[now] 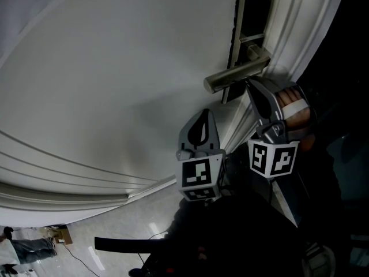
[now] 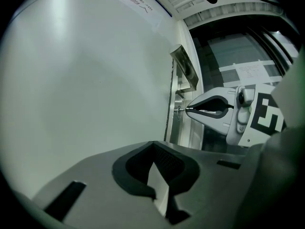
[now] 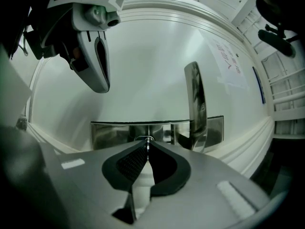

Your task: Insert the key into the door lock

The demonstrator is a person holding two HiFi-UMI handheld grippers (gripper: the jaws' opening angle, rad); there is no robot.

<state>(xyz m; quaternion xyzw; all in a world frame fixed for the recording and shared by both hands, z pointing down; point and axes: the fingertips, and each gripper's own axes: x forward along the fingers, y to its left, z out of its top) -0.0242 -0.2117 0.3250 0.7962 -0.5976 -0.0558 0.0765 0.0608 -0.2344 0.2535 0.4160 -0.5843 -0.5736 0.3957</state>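
The white door (image 1: pixel 115 68) fills the head view. Its steel lock plate (image 3: pixel 114 133) sits at one o'clock there, with the lever handle (image 1: pixel 236 75) just beneath it. The left gripper (image 2: pixel 153 146), jaws together on nothing, hangs near centre toward five o'clock. The right gripper (image 3: pixel 147 145) is clamped on the key (image 3: pixel 147 139), whose tip meets the plate at twelve o'clock from the jaws. It is probably best to keep the blade square to the plate, push straight in, and stay clear of the handle.
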